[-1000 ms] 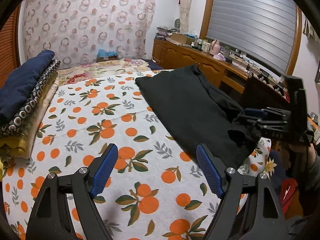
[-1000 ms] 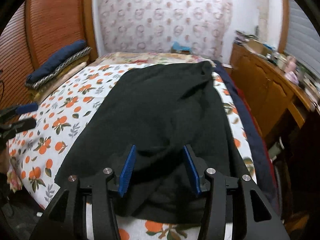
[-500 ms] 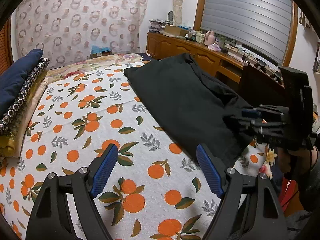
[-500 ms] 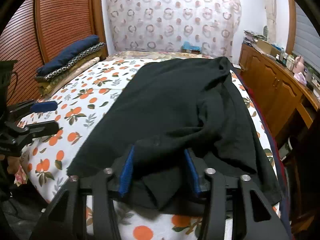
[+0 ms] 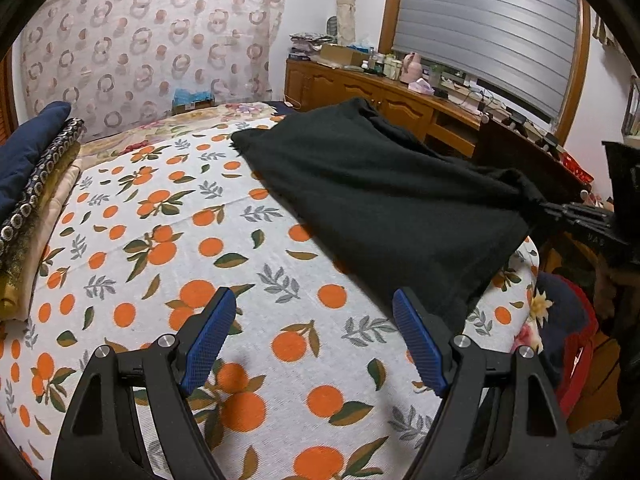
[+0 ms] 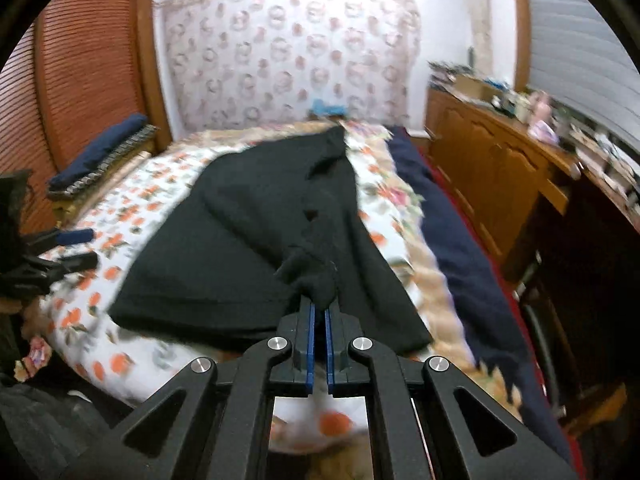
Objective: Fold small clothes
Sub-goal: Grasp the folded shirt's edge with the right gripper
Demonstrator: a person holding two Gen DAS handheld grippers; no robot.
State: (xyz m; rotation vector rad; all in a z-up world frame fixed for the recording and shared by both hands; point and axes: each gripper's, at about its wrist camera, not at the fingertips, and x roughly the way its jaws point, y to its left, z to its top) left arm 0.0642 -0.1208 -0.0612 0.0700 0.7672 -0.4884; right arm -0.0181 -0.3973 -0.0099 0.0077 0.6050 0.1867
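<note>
A black garment [image 5: 372, 200] lies spread on the right half of a bed with an orange-print sheet [image 5: 168, 264]. In the right wrist view the garment [image 6: 248, 240] runs away from me. My right gripper [image 6: 319, 304] is shut on a bunched fold at the garment's near edge and lifts it; it shows in the left wrist view [image 5: 560, 212] at the garment's right corner. My left gripper [image 5: 312, 332] is open and empty above the bare sheet, just left of the garment's near corner; it shows in the right wrist view [image 6: 76, 248] at far left.
Folded blankets [image 5: 28, 168] are stacked along the bed's left side. A wooden sideboard [image 5: 400, 100] with clutter runs along the right wall. A dark blue blanket [image 6: 448, 232] hangs off the bed's right edge. A patterned curtain [image 5: 152, 52] hangs behind the bed.
My right gripper closed on the garment's near edge and pulled it up and back. My left gripper stayed open and drifted slightly over the sheet.
</note>
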